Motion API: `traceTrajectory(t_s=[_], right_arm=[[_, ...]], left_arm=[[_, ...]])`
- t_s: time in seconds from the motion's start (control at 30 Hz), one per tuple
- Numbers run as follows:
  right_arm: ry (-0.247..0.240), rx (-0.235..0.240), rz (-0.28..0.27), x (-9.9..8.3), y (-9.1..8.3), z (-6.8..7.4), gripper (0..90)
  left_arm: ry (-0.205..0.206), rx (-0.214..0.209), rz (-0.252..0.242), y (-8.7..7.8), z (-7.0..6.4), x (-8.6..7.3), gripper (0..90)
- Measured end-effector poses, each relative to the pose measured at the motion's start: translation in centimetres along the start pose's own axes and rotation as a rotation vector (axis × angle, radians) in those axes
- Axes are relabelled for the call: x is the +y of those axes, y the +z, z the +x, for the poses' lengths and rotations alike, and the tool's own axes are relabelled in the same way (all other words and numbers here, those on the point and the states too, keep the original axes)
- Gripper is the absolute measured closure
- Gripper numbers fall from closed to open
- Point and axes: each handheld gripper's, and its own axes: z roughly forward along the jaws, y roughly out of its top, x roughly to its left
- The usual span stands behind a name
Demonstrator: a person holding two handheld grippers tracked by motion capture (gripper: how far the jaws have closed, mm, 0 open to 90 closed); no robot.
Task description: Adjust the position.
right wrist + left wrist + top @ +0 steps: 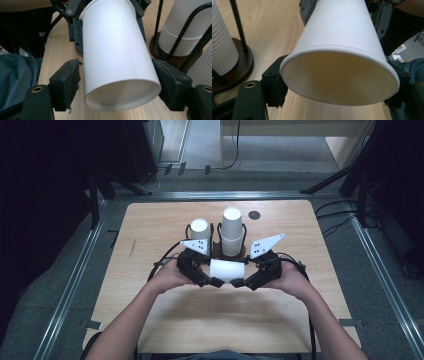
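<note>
Overhead, a white paper cup point(228, 269) is seen held on its side above the near middle of the wooden desk point(150, 320), its long axis running left to right between the left claw point(212, 282) and the right claw point(240, 283), so that both hands are about equally near it. Behind it, two stacks of cups point(232, 231) are carried upright in a dark wire holder point(215, 245); the desk is otherwise bare, and grey floor with rails and cables is seen around it. From the left gripper view, the cup's wide open mouth point(339, 77) is presented towards the camera, and the left claw point(337, 82) is clamped on the rim from both sides; a ribbed stack of cups point(222, 45) on a dark round base point(242, 65) stands to the left. From the right gripper view, the cup's base end point(122, 95) lies between the jaws of the right claw point(117, 85), which appear closed against the wall on one side at least, though firm contact on both cannot be told.
</note>
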Motion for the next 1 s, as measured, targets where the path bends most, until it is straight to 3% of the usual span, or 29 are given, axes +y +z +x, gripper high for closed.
traceTrajectory(t_s=[0.13, 0.37, 0.8, 0.83, 1.0], right_arm=[[0.007, -0.040, 0.029, -0.2, 0.0, -0.2, 22.7], [0.003, -0.061, 0.077, -0.4, 0.6, -0.2, 22.7], [-0.001, -0.089, 0.122, -0.6, 1.3, -0.3, 22.7], [-0.011, -0.088, 0.125, -0.6, 1.4, -0.4, 22.7], [-0.018, -0.097, 0.137, -0.7, 1.7, -0.3, 22.7]], left_arm=[[0.008, 0.045, 0.036, -0.7, -0.1, 0.2, 23.2], [0.030, 0.103, 0.093, -1.2, -0.5, 1.0, 23.2], [0.048, 0.131, 0.201, -1.0, -0.2, 1.8, 23.1], [0.064, 0.143, 0.241, -0.6, -0.3, 1.9, 23.1], [0.068, 0.141, 0.283, -0.1, -0.2, 1.9, 23.1]])
